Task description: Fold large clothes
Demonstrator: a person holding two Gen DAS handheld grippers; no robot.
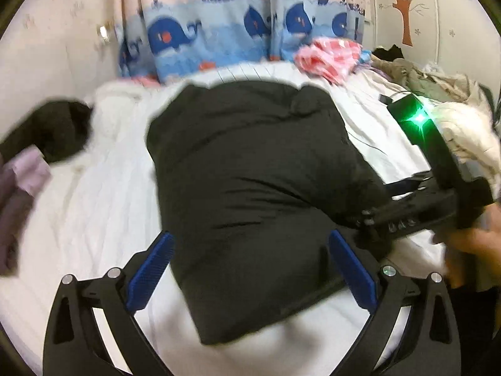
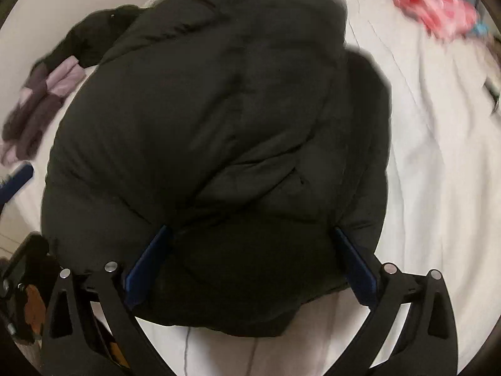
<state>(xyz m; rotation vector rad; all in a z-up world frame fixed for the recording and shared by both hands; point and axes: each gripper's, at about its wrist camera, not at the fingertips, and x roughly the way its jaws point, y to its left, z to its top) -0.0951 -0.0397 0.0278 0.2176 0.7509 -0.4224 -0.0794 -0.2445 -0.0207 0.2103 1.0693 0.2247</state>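
You were late in the folding step: the black padded jacket (image 1: 250,194) lay as a thick bundle on the middle of the bed (image 1: 103,194), its near end close to the bed's near edge and its far end toward the whale-print curtain (image 1: 200,37). Your left gripper (image 1: 250,269) stood wide open, the blue pads on either side of the jacket's near end and not pressing it. Your right gripper (image 2: 250,266) was also spread wide, straddling the jacket's near part; the pads looked close to the fabric, but I judged that they did not clamp it. As the next move I think you needed either to press the puffy bundle flat or to close on its near edge, because such a filled garment springs back open easily. Counted: one black jacket, two grippers, one dark garment (image 1: 59,128) and one purple folded garment (image 1: 22,188) at the bed's left edge, one pink and red cloth (image 1: 328,56) at the far edge, and one pile of pale clothes (image 1: 454,119) at the right edge, its number not clear.
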